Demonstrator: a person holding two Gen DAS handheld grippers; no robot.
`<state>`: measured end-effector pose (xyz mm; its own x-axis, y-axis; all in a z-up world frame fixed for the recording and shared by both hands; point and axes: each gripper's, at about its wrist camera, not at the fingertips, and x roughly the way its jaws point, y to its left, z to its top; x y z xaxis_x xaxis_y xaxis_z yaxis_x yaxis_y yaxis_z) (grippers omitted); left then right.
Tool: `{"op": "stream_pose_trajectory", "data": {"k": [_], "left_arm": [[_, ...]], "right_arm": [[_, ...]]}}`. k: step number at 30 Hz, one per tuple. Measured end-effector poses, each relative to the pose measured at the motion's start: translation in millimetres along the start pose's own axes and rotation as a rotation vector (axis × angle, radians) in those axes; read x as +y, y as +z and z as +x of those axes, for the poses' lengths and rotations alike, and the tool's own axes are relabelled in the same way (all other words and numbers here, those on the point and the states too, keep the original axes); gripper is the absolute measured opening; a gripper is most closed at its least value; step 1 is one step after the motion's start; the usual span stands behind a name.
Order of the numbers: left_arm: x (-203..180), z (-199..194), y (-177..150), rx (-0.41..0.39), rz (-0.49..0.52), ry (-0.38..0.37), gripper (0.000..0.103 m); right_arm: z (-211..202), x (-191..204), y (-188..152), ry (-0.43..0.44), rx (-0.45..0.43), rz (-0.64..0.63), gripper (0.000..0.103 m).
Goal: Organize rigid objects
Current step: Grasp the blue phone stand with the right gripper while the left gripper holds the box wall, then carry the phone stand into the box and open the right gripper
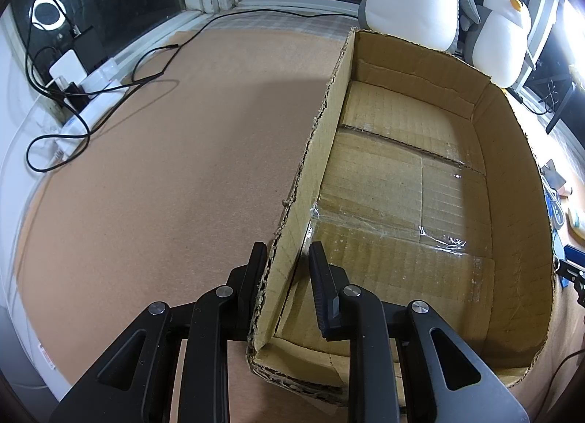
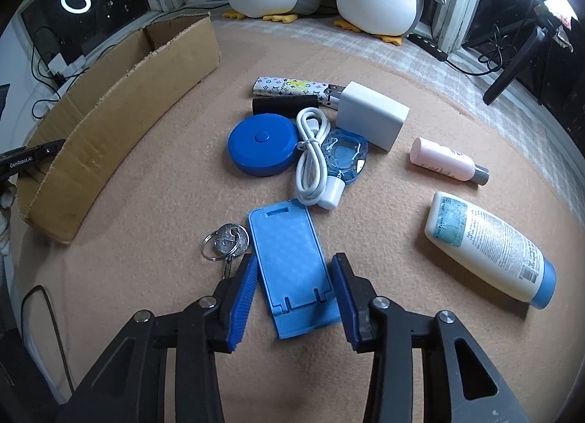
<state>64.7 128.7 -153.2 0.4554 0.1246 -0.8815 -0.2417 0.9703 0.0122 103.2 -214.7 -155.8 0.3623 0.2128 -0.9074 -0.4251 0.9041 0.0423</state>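
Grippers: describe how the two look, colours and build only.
Left gripper: all black, two flat fingers on slotted black linkage arms with round silver pivot bolts. Right gripper: same black linkage and silver bolts, but its fingers carry ribbed blue pads. No cables, sleeves or hands show.

Bright glare upper right, soft shadows, fisheye-bent edges, dark windows, perhaps slight blur

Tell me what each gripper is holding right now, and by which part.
The left gripper is clamped on the cardboard box by its side wall, near a corner. The right gripper straddles the blue phone stand without gripping it.
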Motion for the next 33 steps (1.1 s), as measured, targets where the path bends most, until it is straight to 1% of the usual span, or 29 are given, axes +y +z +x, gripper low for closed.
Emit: {"op": "stream_pose_trajectory", "data": {"k": [5,13,22,27,33], "left_arm": [[0.3,0.0,0.2,0.0,0.0,0.0,0.022],[1.4,0.8,0.4,-0.004,-0.004,-0.007,0.022],[1.4,0.8,0.3,-0.004,-0.004,-0.007,0.022],[2.3,1.1,0.6,-0.007,-0.006,-0.013,0.022],[2.9,1.3,0.6,-0.013,-0.008,-0.019,0.022]], "right_arm": [[-0.6,2.2,-3.1,-0.002,-0.008,0.018,0.035],[-5.2,-1.2,-10.8,0.012,-0.039,0.1,0.033],[-18.5,1.1,-19.4,0.0,-0.073,0.133,0.033],[-35.1,6.1,-13.4,0.011,-0.117,0.147,0.033],[-59.2,34.0,10.0,0.059,-0.188,0.118,0.033]]}}
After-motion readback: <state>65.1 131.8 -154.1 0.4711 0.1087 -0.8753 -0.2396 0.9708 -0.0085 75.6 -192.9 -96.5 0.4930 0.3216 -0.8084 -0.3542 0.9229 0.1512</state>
